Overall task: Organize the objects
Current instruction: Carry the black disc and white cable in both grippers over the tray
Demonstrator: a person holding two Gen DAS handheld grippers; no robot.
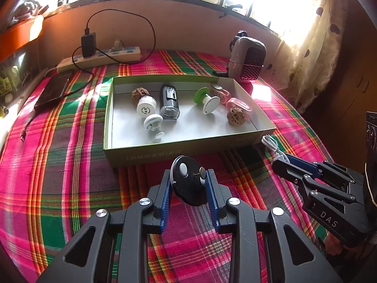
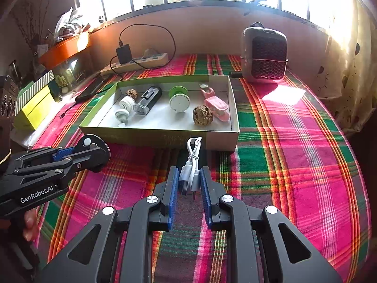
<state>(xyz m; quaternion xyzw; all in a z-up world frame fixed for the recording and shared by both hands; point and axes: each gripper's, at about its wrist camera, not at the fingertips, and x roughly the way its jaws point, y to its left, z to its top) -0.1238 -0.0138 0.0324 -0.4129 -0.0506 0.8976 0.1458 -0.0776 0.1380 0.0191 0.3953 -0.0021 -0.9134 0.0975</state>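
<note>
Both tongs loaded, held just short of the box.

Left tongs (image 1: 188,179) were clamped on a black suction hook (image 1: 186,184), w/ its pin against the right finger; right tongs (image 2: 188,179) were closed on a coiled white cable (image 2: 192,165), plugs btwn the pads. Both sat near the front wall of the green box (image 2: 165,139) on the plaid surface (image 2: 294,155), left tongs to the left. Box held walnuts, hooks, a pink clip & a clear-black case.

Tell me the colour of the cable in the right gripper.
White cable, best seen in the right wrist view.
</note>
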